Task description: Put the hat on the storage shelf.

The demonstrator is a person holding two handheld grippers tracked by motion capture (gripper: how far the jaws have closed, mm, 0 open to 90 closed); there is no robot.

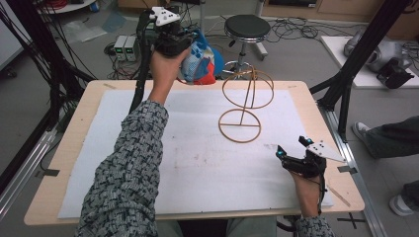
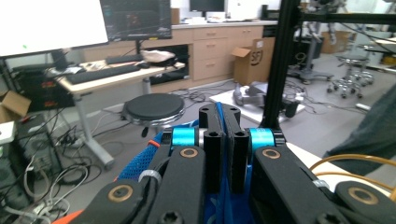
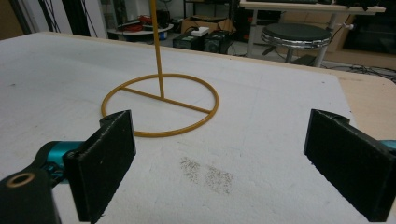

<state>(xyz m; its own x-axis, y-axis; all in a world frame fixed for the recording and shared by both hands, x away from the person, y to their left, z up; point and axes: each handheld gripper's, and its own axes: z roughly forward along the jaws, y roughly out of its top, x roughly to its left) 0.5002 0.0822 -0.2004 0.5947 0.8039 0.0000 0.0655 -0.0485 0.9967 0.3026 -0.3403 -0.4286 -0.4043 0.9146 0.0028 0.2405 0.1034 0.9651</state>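
Blue mesh bag (image 1: pixel 203 61) hangs pinched in the raised left hand-held gripper (image 1: pixel 179 40); right hand-held gripper (image 1: pixel 292 147) spread.

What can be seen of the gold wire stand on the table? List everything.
The gold wire stand looks like thin metal rod: a flat ring base with a crossbar, a straight upright stem rising from the crossbar, and a rounded cage of hoops at the top. It stands upright on the white mat, right of centre toward the far edge. Nothing touches it but the mat. The right claw sits open and apart, facing its base; the left claw is raised to the far left.
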